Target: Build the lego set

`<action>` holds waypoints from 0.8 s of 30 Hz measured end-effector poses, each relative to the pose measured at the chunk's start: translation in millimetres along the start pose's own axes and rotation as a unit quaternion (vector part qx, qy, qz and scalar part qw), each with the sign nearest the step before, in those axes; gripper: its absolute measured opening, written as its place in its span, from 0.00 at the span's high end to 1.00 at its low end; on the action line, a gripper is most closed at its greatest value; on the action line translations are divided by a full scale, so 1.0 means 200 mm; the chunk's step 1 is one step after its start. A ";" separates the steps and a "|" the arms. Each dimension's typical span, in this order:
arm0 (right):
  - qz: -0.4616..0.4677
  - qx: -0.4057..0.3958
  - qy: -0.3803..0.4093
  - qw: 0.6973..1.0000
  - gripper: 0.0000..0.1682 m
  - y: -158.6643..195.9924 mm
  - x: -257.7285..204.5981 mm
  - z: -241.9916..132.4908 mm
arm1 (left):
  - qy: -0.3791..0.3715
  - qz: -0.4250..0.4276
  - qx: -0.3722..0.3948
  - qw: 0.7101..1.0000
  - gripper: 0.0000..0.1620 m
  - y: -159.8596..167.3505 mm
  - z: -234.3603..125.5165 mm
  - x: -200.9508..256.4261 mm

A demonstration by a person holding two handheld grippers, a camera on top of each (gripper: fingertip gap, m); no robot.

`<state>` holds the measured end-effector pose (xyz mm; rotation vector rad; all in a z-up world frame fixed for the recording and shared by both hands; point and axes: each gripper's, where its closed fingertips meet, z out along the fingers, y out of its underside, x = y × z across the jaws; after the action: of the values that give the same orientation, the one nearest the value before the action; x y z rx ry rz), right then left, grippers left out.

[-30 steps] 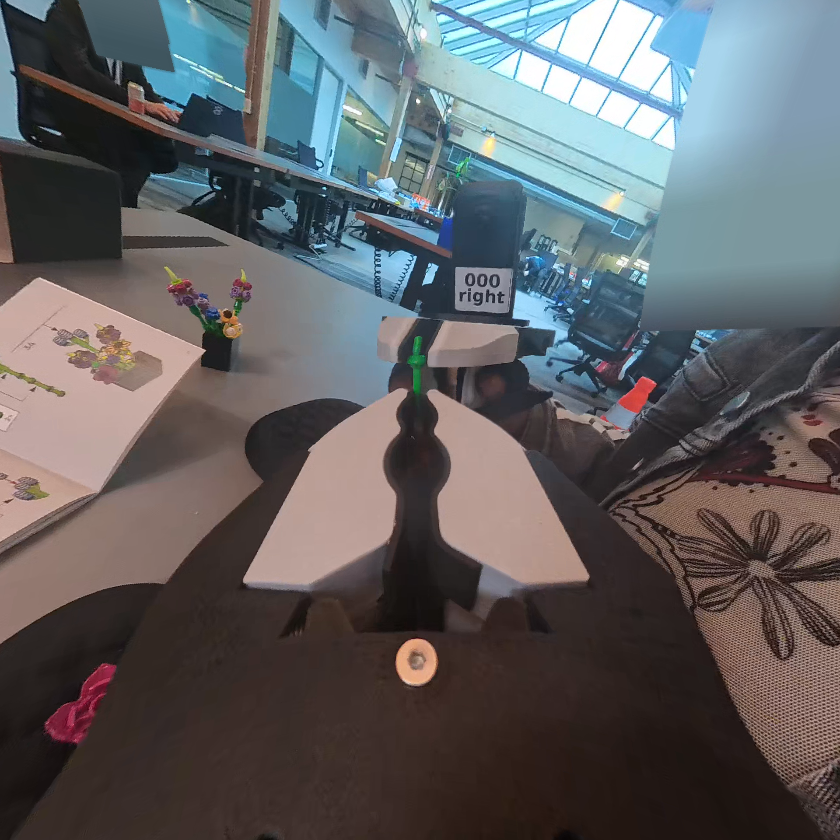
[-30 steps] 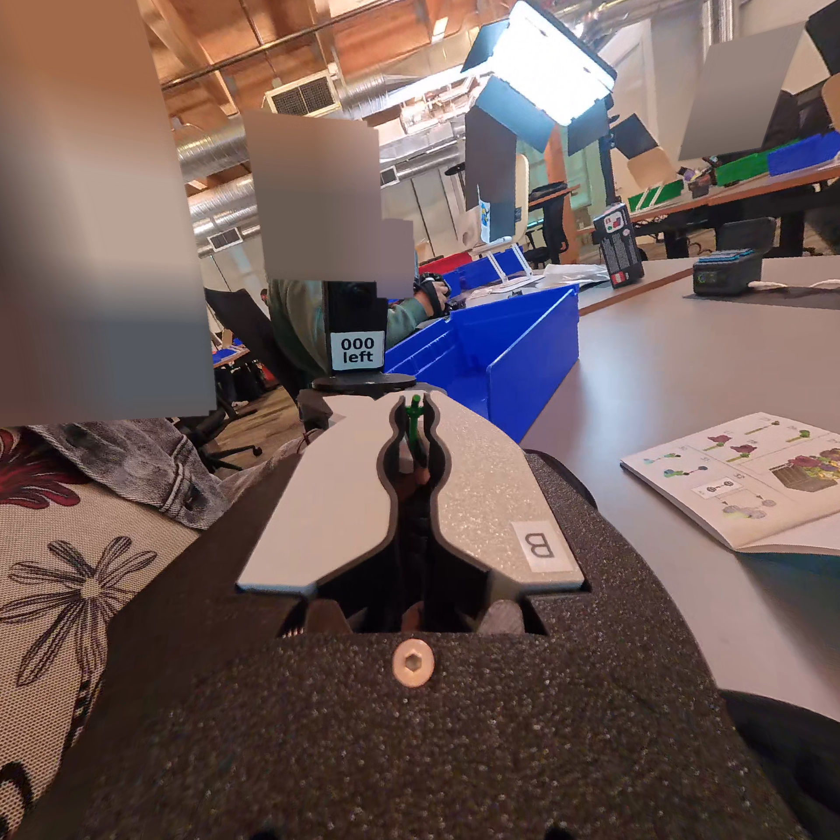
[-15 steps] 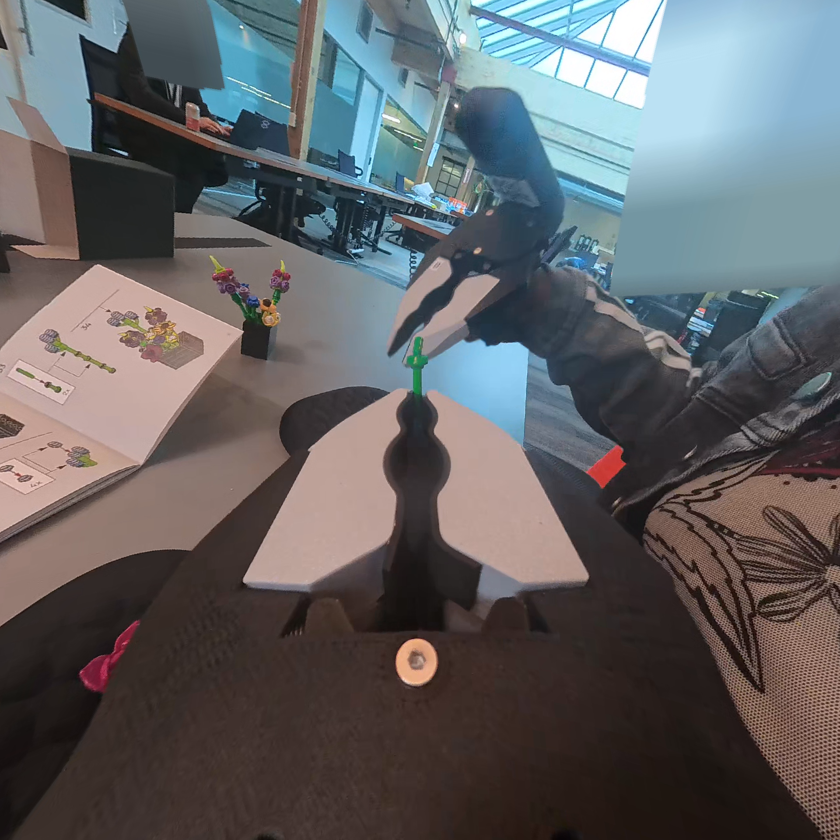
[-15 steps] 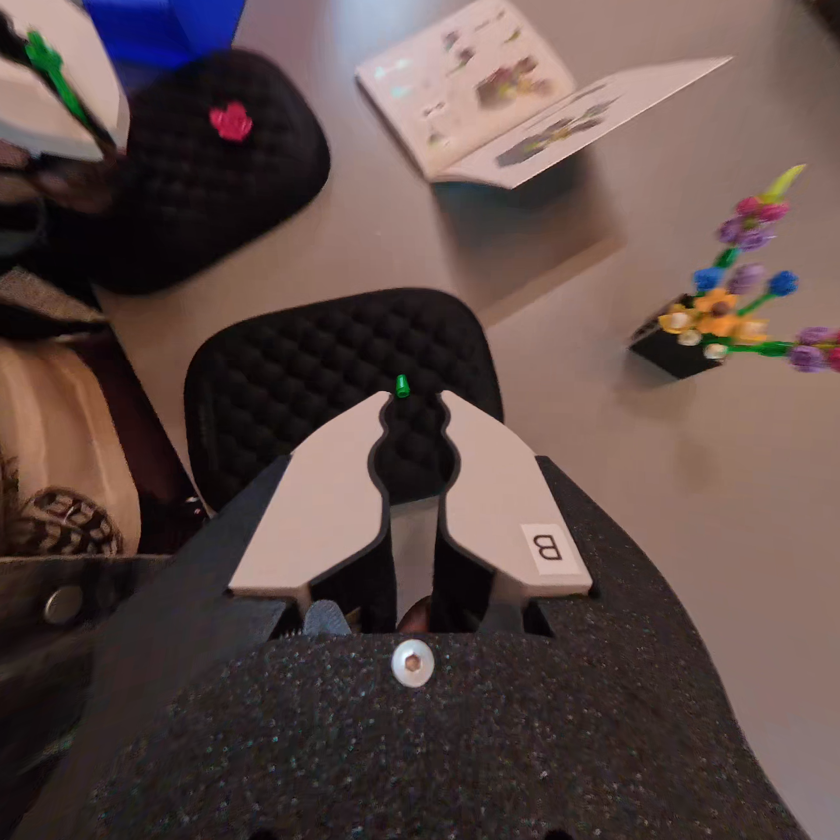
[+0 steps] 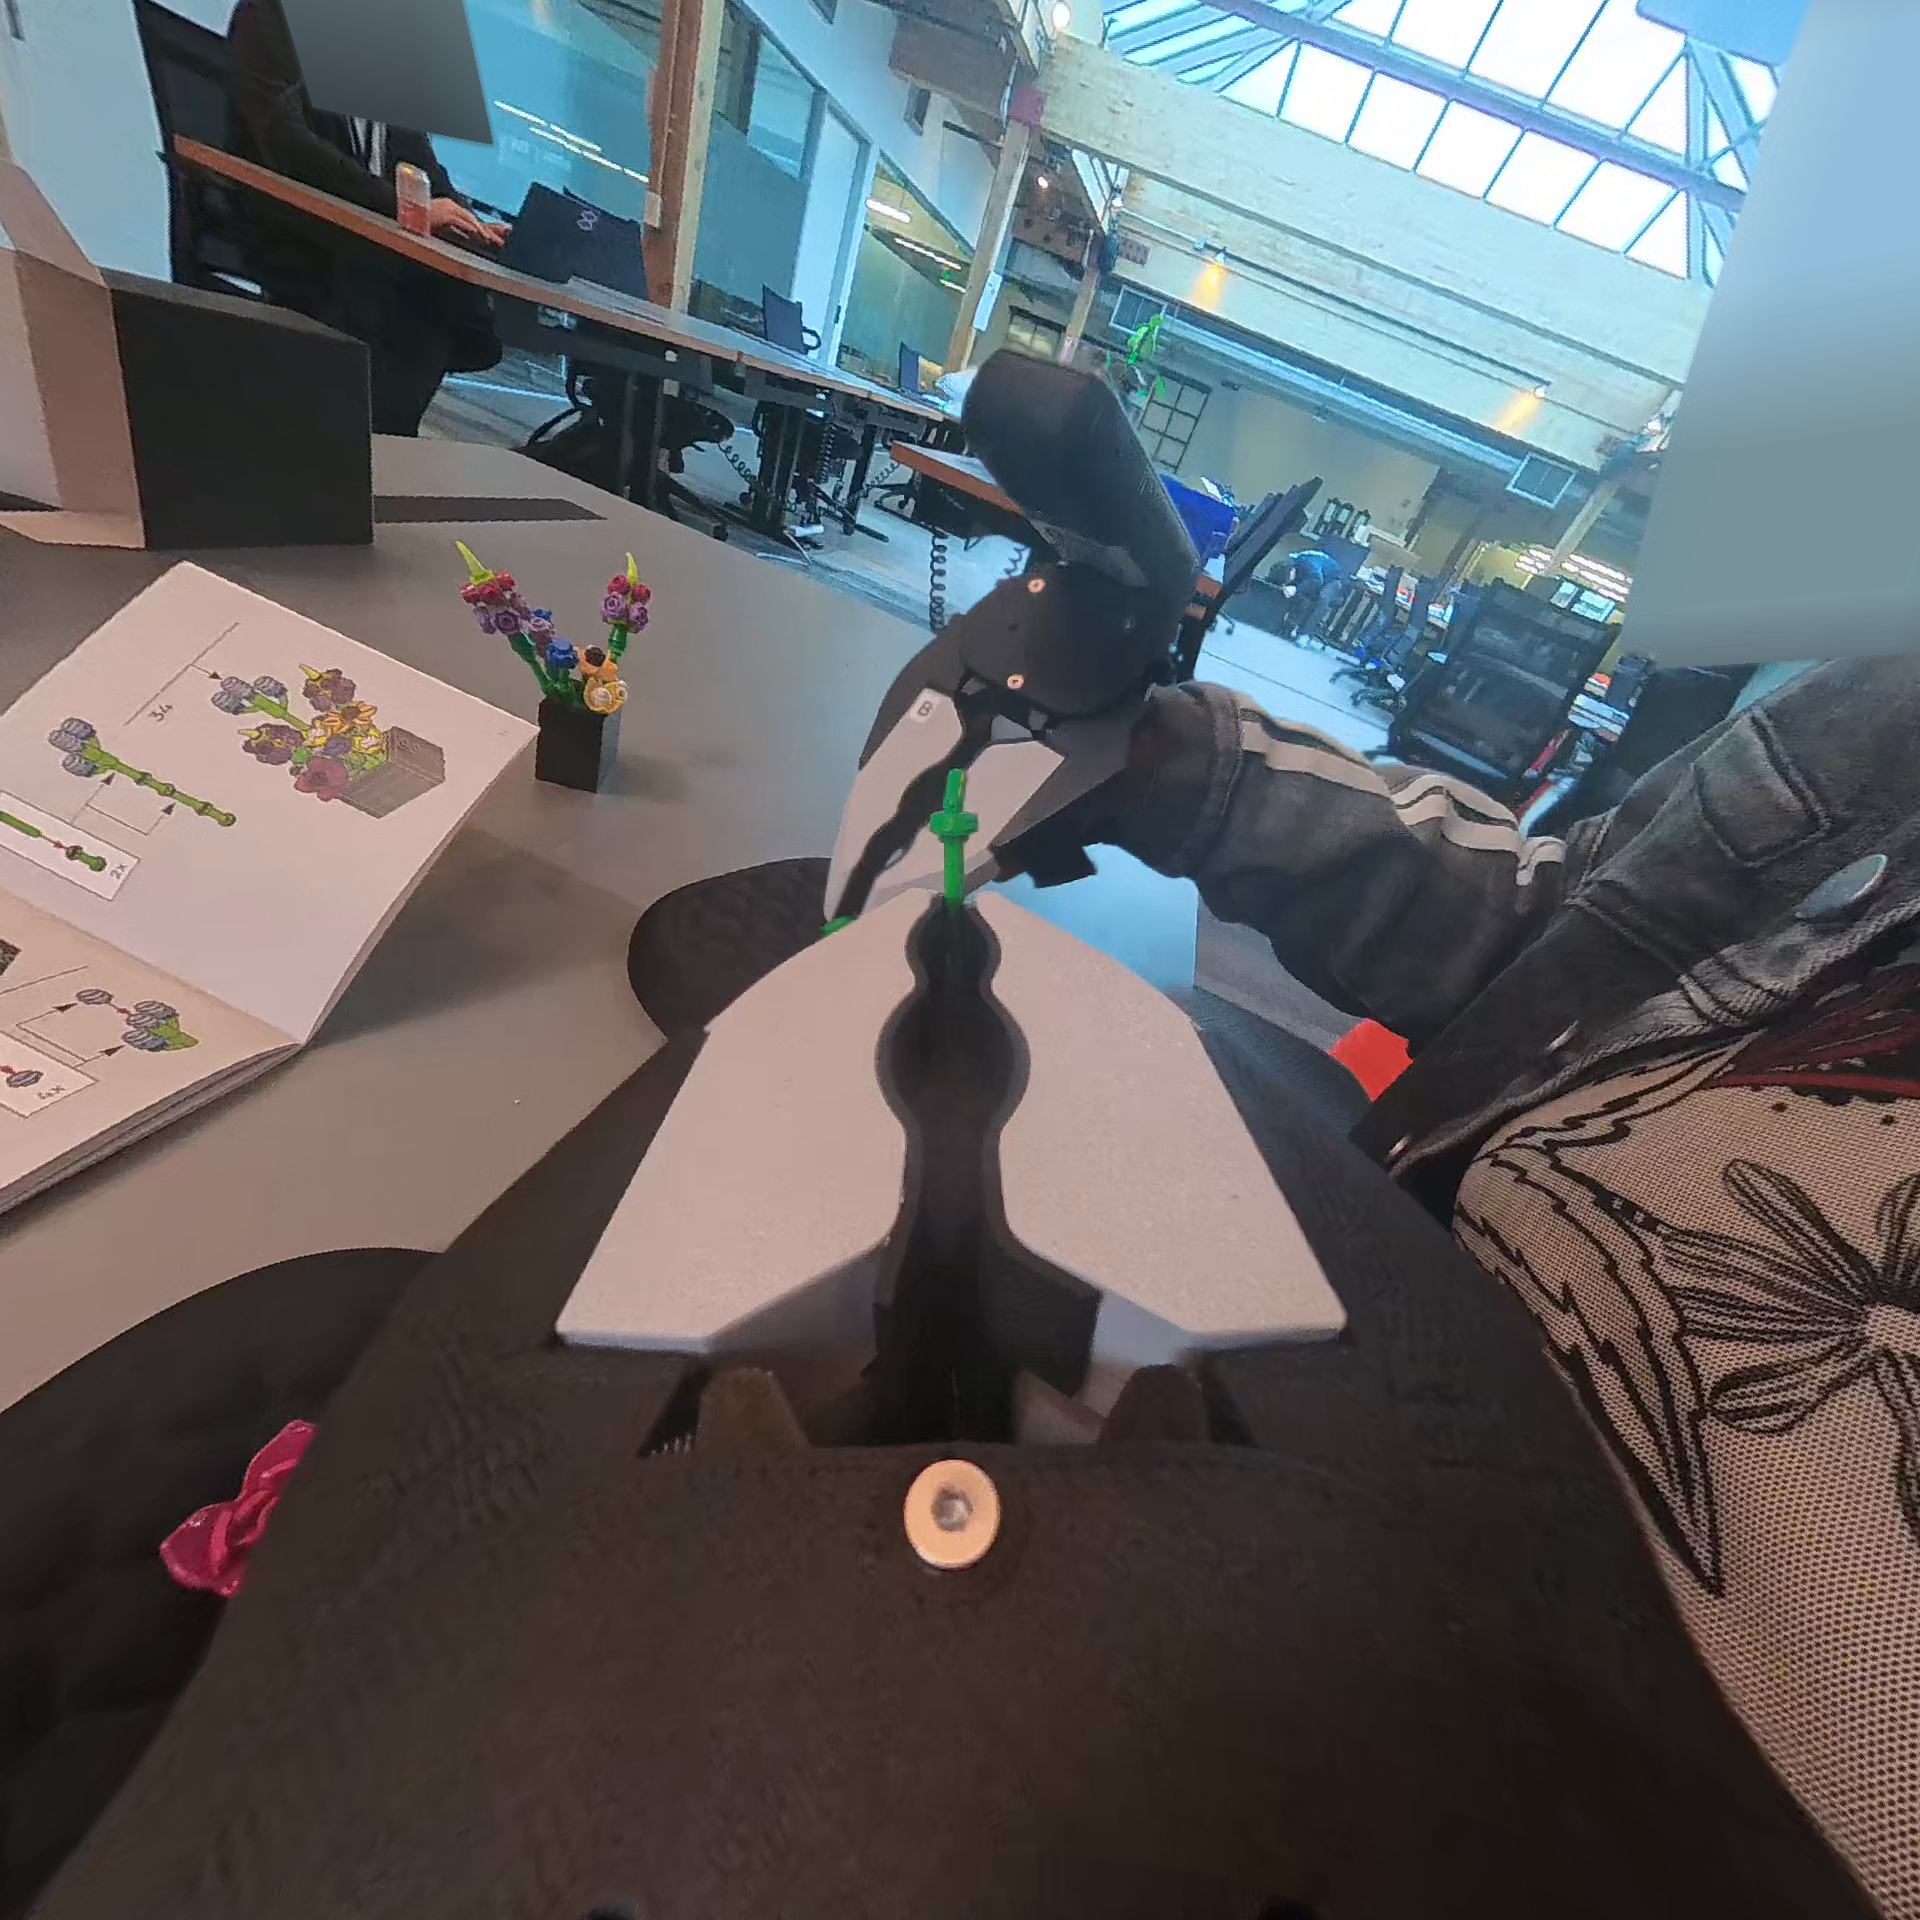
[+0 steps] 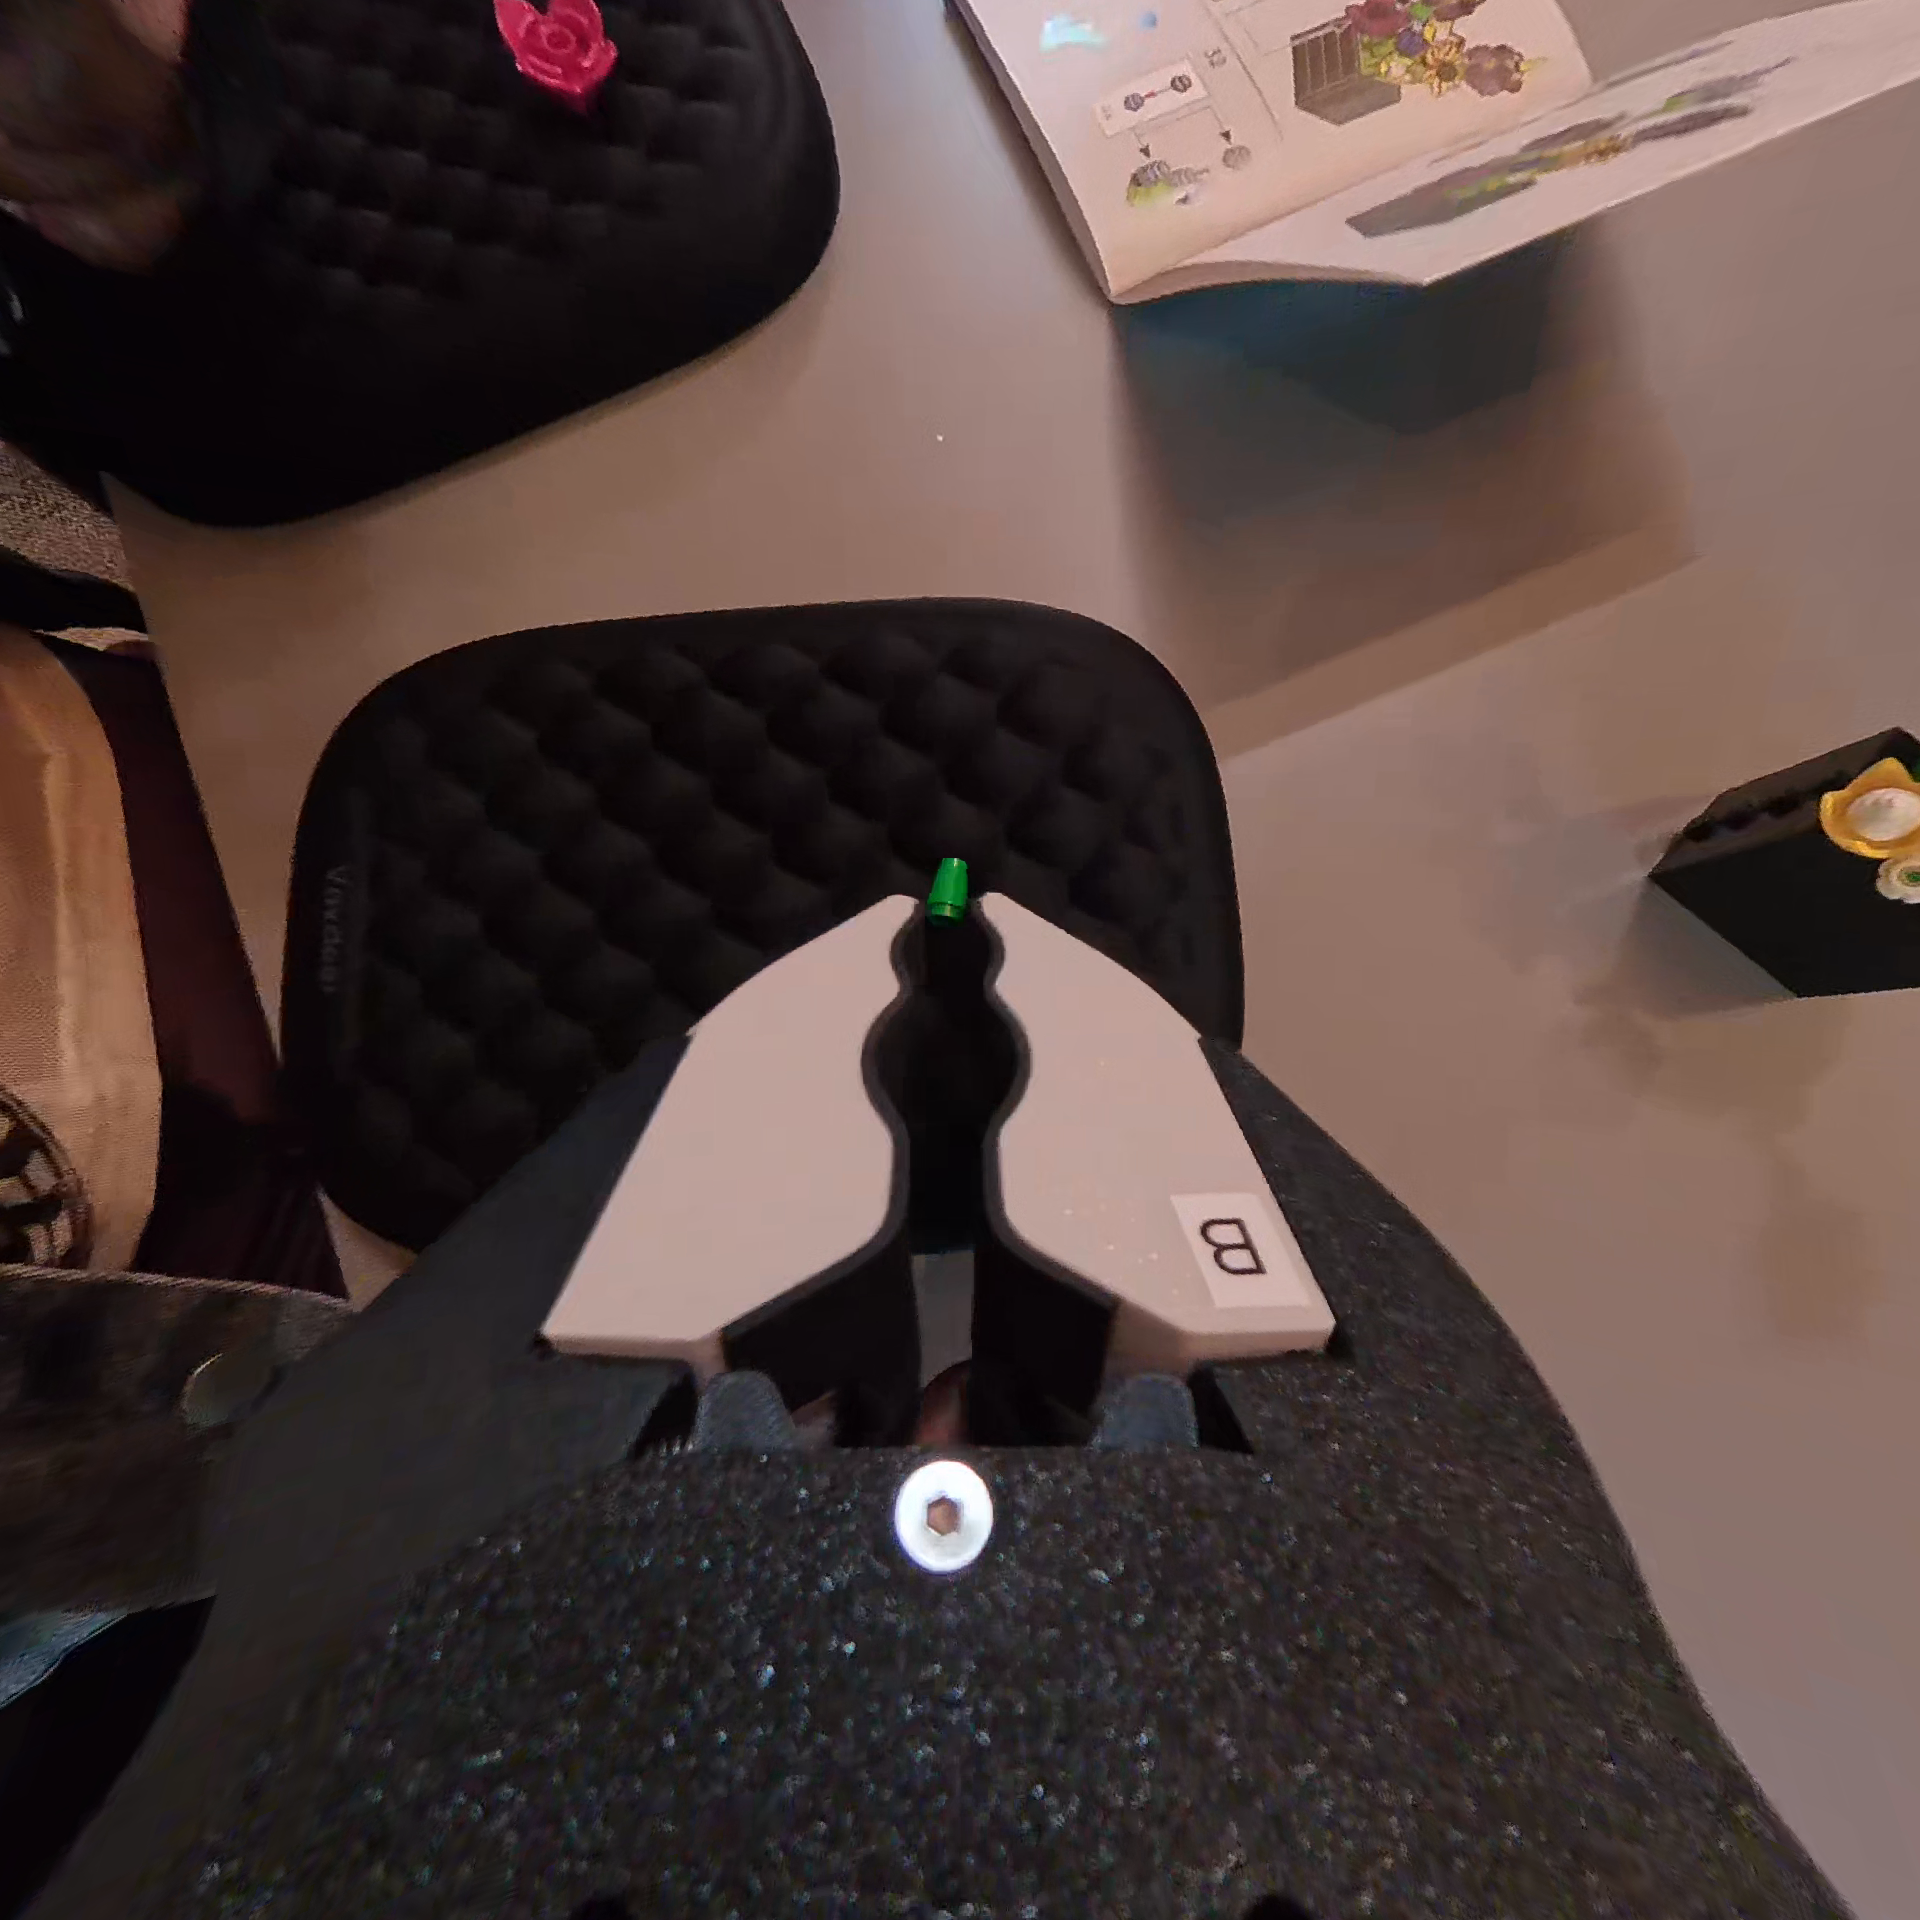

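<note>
Left wrist view shows the left gripper (image 5: 951, 914) pinched together on a thin green stem (image 5: 951, 831) that stands up from its tips. Beyond it the right gripper (image 5: 847, 904) points down at a black foam pad (image 5: 717, 914) on the grey table (image 5: 727, 665). Right wrist view has the right gripper (image 6: 948, 909) clamped on a small green piece (image 6: 947, 891) above that black foam pad (image 6: 623, 831). A pink flower piece (image 6: 556, 47) lies on a second pad (image 6: 416, 260). An open instruction booklet (image 5: 208, 790) lies on the table, with the flower model (image 5: 566, 665) in its black base just beside it.
</note>
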<state>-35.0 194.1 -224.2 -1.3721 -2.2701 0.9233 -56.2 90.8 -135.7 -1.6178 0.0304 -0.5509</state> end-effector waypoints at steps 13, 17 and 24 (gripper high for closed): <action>-0.101 0.222 -0.244 0.939 0.96 -0.39 -0.47 -0.05 | 0.086 -0.103 -0.199 0.971 0.98 0.23 -0.06 0.07; -0.169 0.142 -0.253 0.942 0.96 -0.35 -0.47 -0.05 | 0.068 -0.065 -0.261 0.961 0.98 0.33 -0.04 0.08; -0.218 0.069 -0.266 0.937 0.96 -0.34 -0.48 -0.01 | 0.062 -0.057 -0.259 0.962 0.98 0.33 -0.04 0.07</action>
<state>-33.0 88.0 -172.2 -0.5482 -2.6633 1.3742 -26.7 69.3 -193.6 -2.0995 0.1898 -0.7774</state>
